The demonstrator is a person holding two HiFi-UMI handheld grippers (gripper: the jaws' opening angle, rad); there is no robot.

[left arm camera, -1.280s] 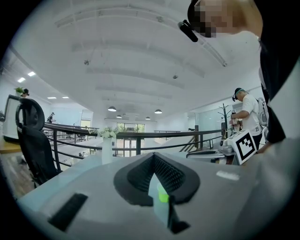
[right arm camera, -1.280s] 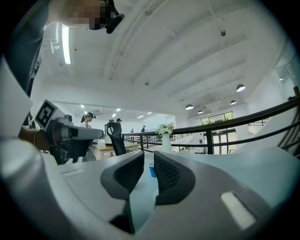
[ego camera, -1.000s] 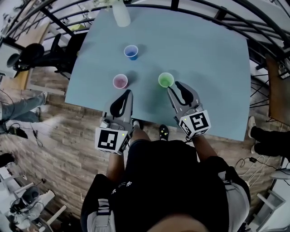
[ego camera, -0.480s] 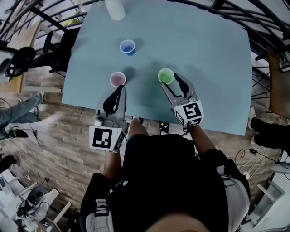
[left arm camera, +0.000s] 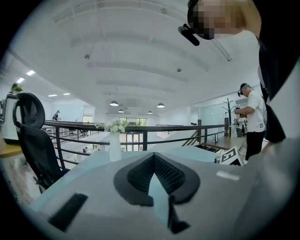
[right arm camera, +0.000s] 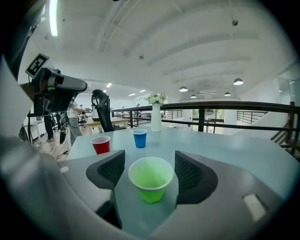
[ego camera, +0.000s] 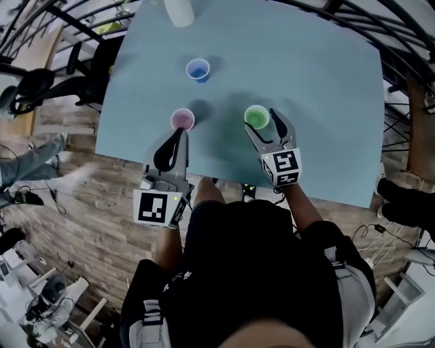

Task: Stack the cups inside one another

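Note:
Three cups stand apart on the light blue table (ego camera: pixel 306 75): a blue cup (ego camera: pixel 198 69) farthest, a red cup (ego camera: pixel 182 119) at the left, a green cup (ego camera: pixel 257 117) at the right. My right gripper (ego camera: pixel 266 126) is open, its jaws have just been opening, and the green cup (right arm camera: pixel 151 180) stands between its pads without touching them. The red cup (right arm camera: pixel 101 144) and blue cup (right arm camera: pixel 139 138) show beyond it. My left gripper (ego camera: pixel 178 134) is shut and empty, its tip just short of the red cup. No cup shows in the left gripper view (left arm camera: pixel 152 158).
A white vase (ego camera: pixel 180 10) with flowers stands at the table's far edge. A black railing (right arm camera: pixel 206 107) runs behind the table. Office chairs (ego camera: pixel 41 81) stand off the table's left side. The table's near edge lies just under both grippers.
My right gripper has come down and forward, opened wider, and now straddles the green cup. My left gripper has edged toward the red cup, still shut.

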